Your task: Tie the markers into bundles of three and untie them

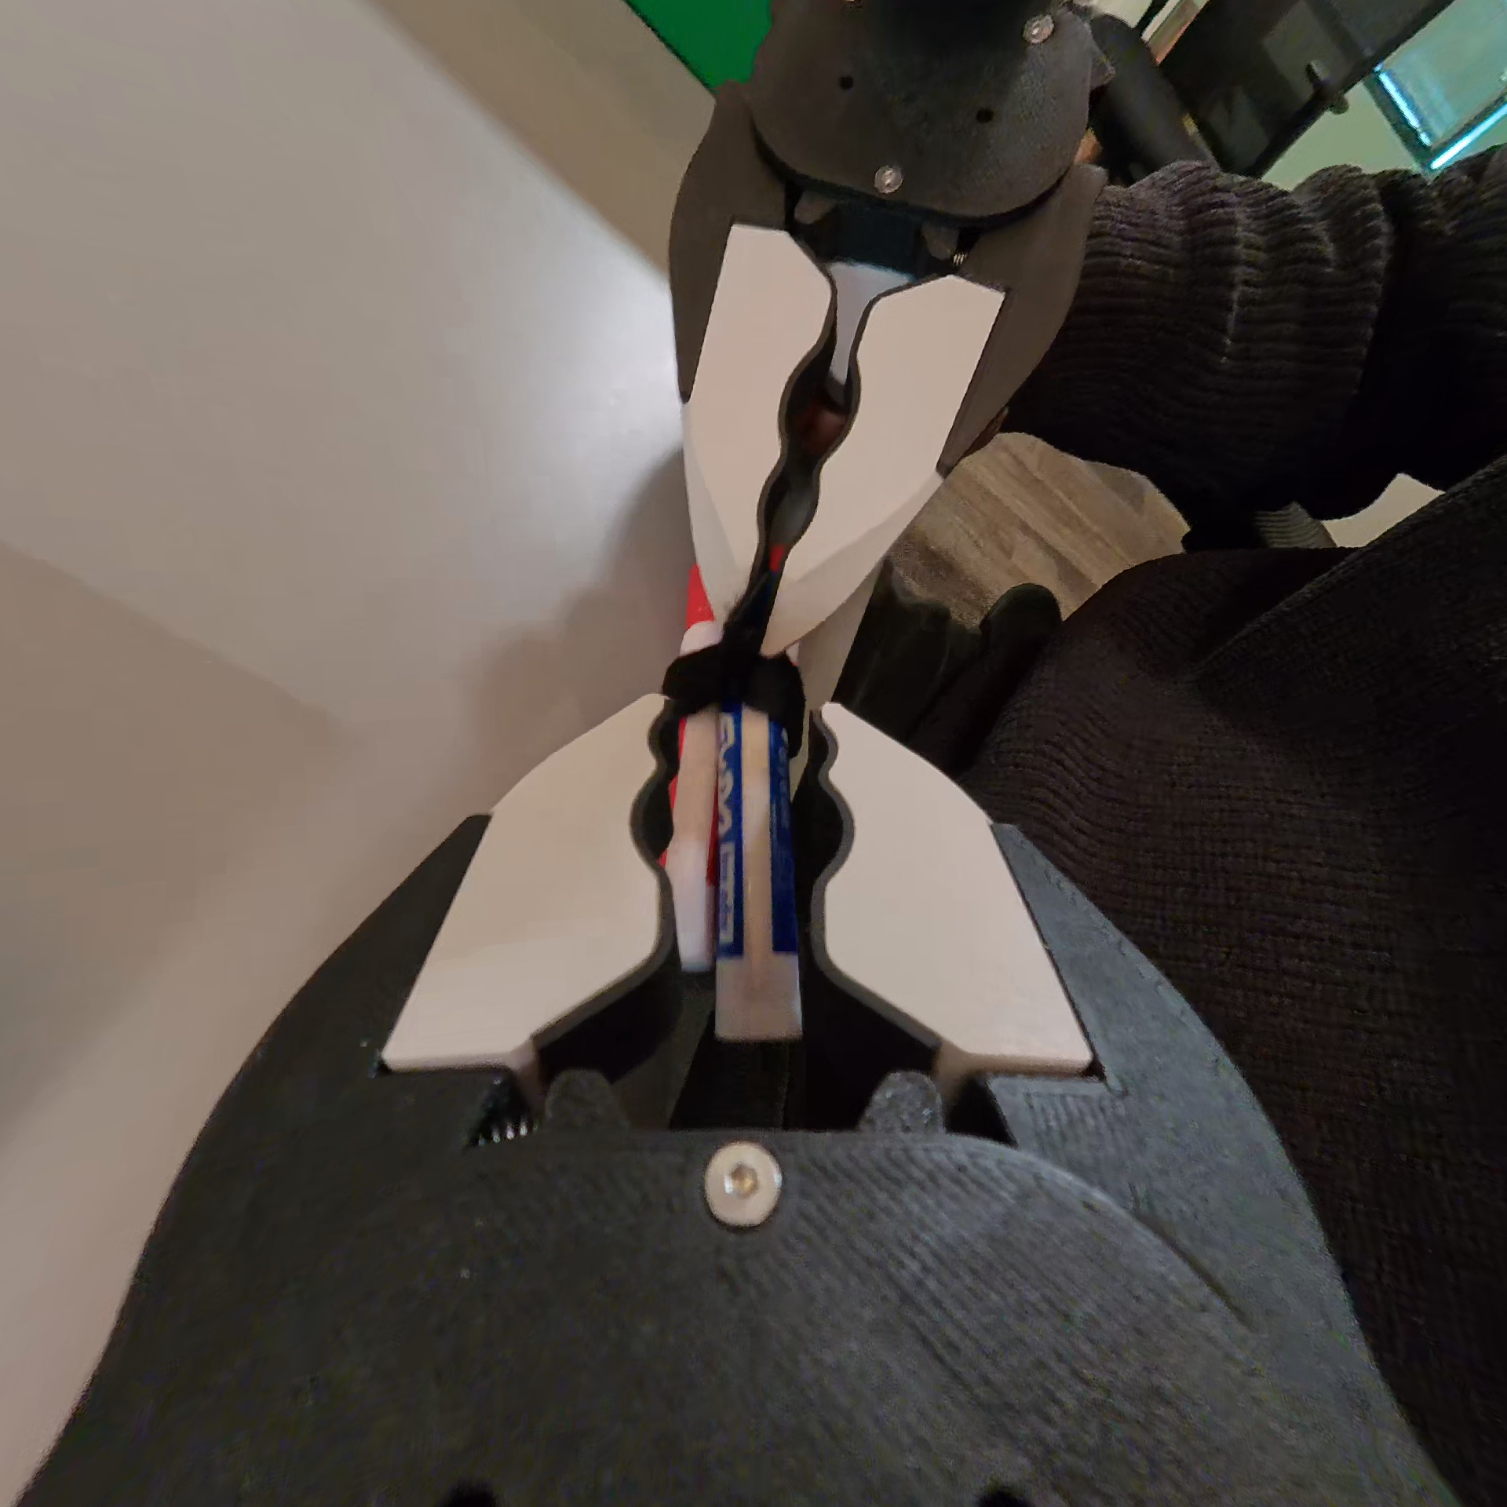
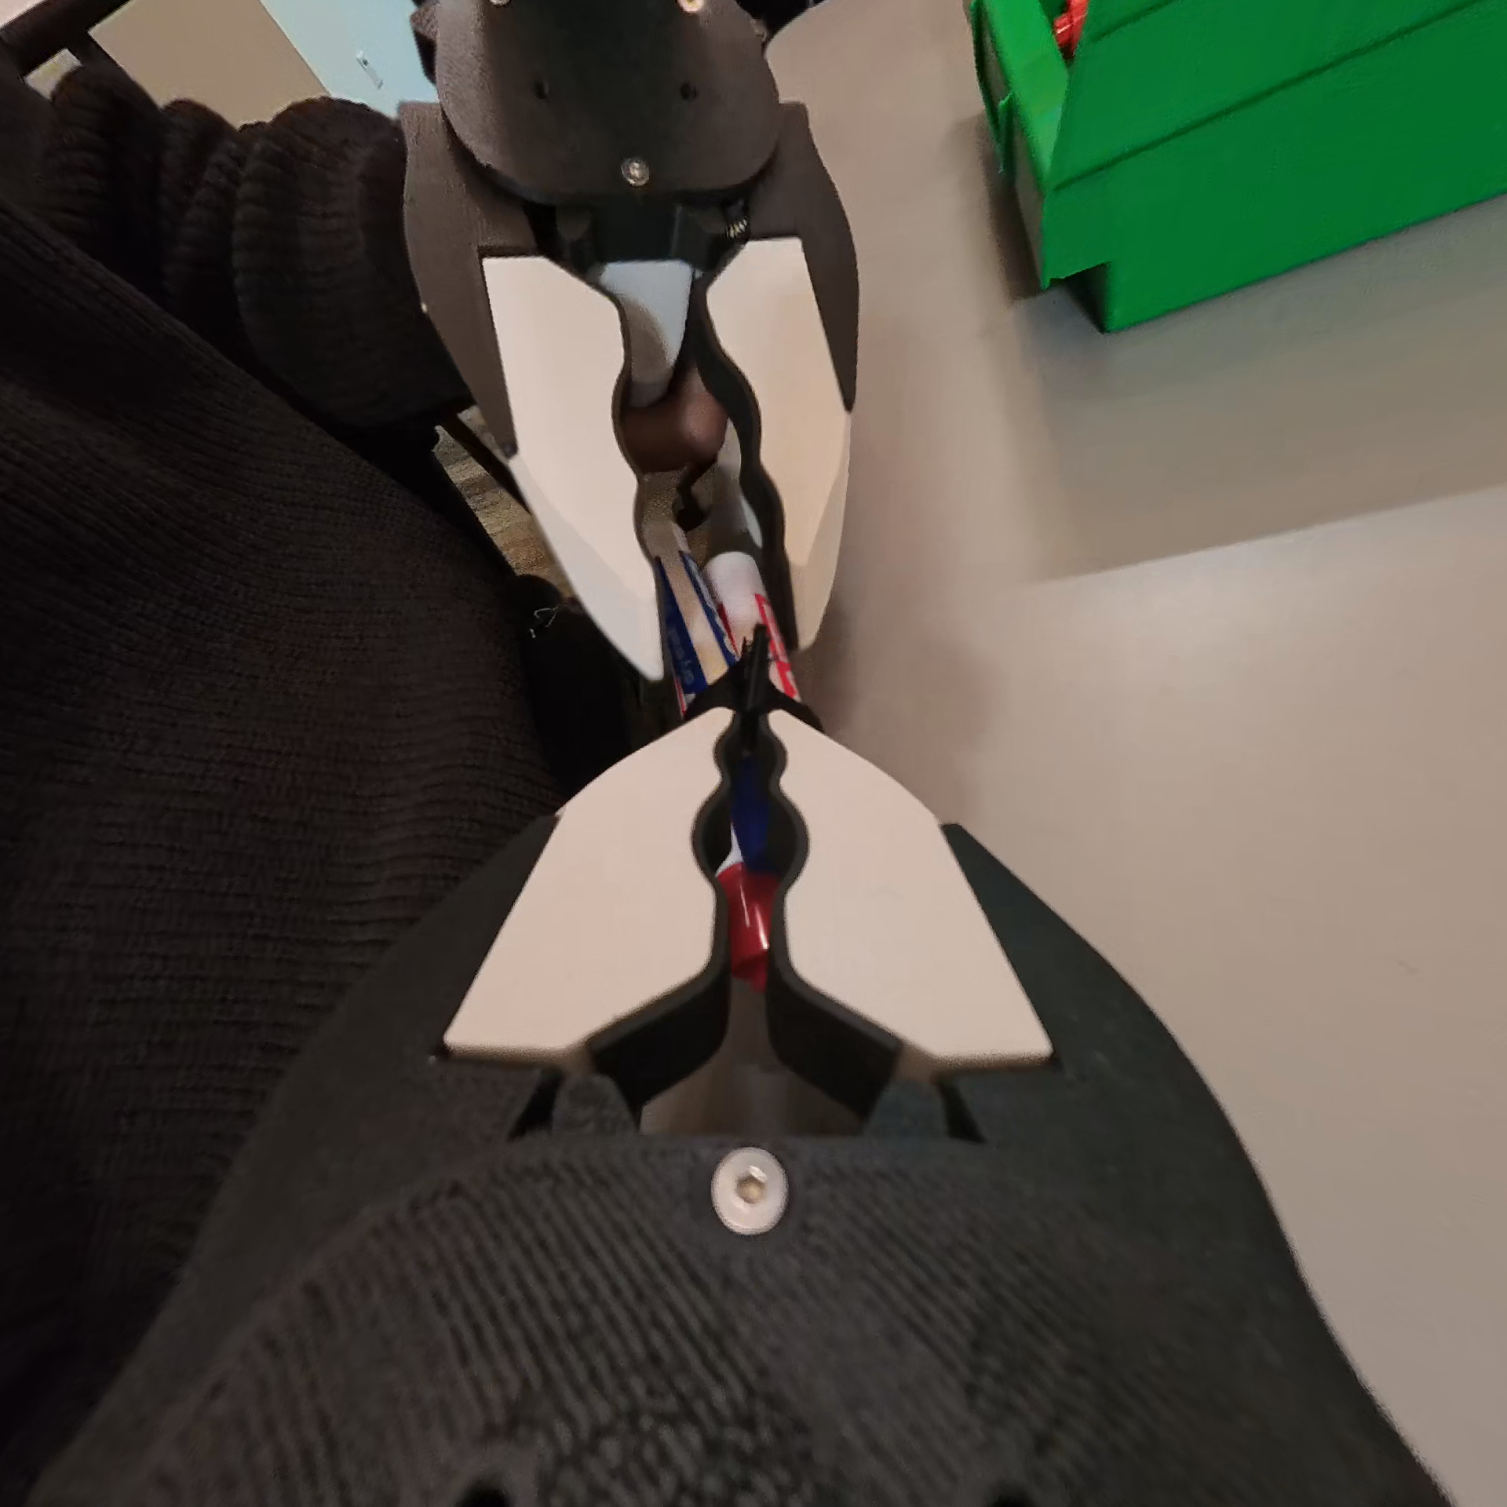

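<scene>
Two or perhaps three markers (image 1: 738, 848), bound by a black band (image 1: 734, 681), run lengthwise between the facing grippers, above the table's (image 1: 285, 408) near edge. Left gripper (image 1: 738, 815) clasps the bundle; right gripper (image 2: 746, 734) pinches the band, tips nearly touching.

Marker bundle (image 1: 738, 848) w/ black band (image 1: 734, 681), between both grippers' jaws.

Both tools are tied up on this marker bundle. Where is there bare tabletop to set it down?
Bare grey tabletop lies beside the right tool, short of the green bins. Crowded: the marker bundle between both tools, and the person's dark sweater opposite.
</scene>
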Tool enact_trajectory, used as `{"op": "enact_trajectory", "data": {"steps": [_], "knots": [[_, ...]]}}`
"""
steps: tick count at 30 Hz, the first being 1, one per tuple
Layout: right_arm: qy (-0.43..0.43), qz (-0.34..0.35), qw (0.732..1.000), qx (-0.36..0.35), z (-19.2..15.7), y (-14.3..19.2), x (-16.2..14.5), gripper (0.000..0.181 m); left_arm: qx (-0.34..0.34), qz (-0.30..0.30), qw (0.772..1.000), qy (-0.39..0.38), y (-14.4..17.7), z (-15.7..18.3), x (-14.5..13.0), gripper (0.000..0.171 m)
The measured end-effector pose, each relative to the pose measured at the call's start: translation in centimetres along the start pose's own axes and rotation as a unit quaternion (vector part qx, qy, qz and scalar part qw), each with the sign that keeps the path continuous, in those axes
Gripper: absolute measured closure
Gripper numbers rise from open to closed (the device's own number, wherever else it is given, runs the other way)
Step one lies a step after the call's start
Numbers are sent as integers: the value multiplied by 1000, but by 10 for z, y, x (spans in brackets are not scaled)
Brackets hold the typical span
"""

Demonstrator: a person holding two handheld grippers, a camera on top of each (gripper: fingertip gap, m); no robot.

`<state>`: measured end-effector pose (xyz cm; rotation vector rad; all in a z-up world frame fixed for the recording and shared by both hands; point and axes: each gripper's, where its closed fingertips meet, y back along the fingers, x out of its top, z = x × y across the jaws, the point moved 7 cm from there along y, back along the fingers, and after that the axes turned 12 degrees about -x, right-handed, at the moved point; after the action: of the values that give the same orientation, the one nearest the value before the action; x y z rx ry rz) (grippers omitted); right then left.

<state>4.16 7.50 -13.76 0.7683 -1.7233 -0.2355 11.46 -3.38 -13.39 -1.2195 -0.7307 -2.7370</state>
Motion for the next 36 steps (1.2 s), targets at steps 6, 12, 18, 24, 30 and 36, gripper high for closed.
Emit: {"op": "enact_trajectory", "data": {"steps": [6,12,18,24,30,36], "knots": [[-7,11,1000,-16,8,9,1,178,23,-4,1000,-1,23,-4,-4,140],[-15,20,999,-40,20,23,0,178,40,-25,999,9,27,-9,-9,158],[-12,13,999,-44,23,23,-3,178,32,-21,999,17,30,-9,-9,158],[-19,15,999,-45,26,25,-3,178,43,-29,998,23,42,-15,-13,158],[-23,17,999,-43,26,24,-2,178,37,-32,998,44,33,-17,-15,171],[-33,16,998,-42,27,24,-4,178,56,-11,995,80,29,-25,-14,171]]}}
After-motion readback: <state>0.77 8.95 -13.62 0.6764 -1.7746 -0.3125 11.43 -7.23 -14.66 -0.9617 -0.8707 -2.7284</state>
